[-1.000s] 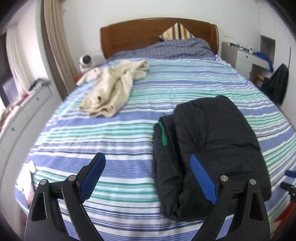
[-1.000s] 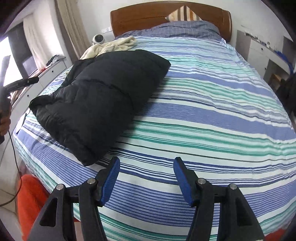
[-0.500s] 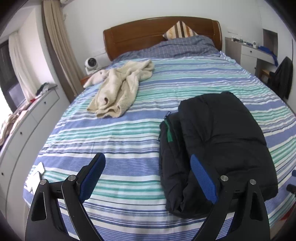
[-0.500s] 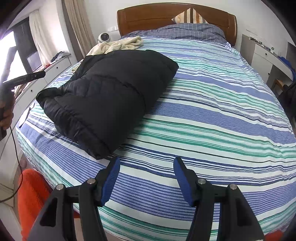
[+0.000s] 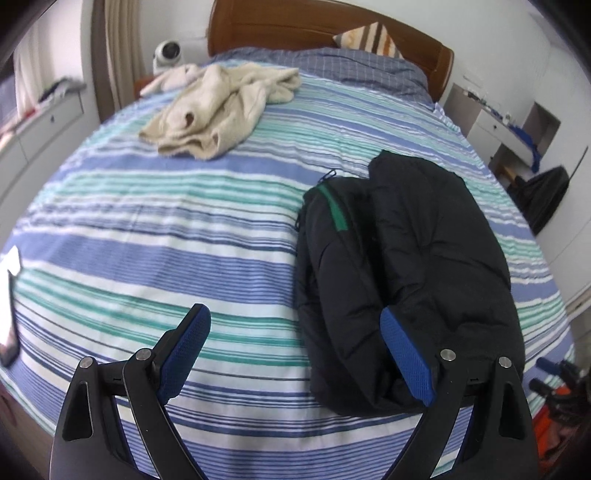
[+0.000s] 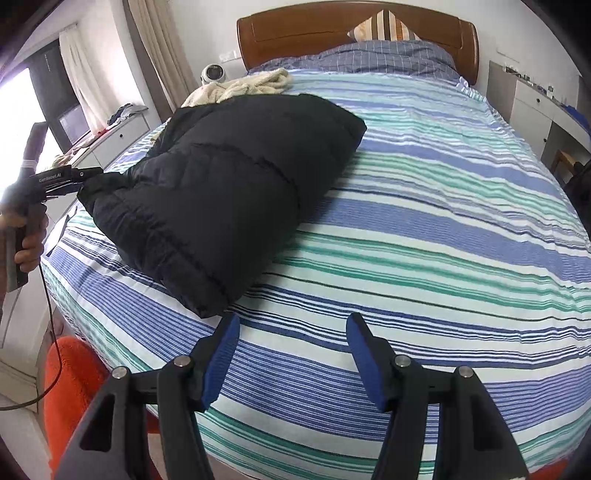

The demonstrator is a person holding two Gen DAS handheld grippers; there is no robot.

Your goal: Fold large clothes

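Observation:
A black padded jacket [image 5: 413,258] lies folded on the striped bed [image 5: 147,236], a green strip showing at its left edge. My left gripper [image 5: 291,319] hovers open over the jacket's near end, its right finger above the black fabric and its left finger above bare sheet. In the right wrist view the same jacket [image 6: 229,199] lies to the left. My right gripper [image 6: 291,323] stands open just beyond the jacket's near corner, over the sheet, holding nothing. A hand [image 6: 29,236] holds the left gripper [image 6: 66,177] at the jacket's far-left corner.
A crumpled cream garment [image 5: 218,107] lies near the head of the bed. Behind it are a wooden headboard [image 6: 354,33], a pillow and a white camera [image 5: 168,55]. Drawers line the left wall, a desk the right. An orange thing [image 6: 70,387] sits low beside the bed.
The left gripper has dropped toward the bed and rolled, so the jacket now fills more of its view. The right gripper has hardly moved. Both stay open.

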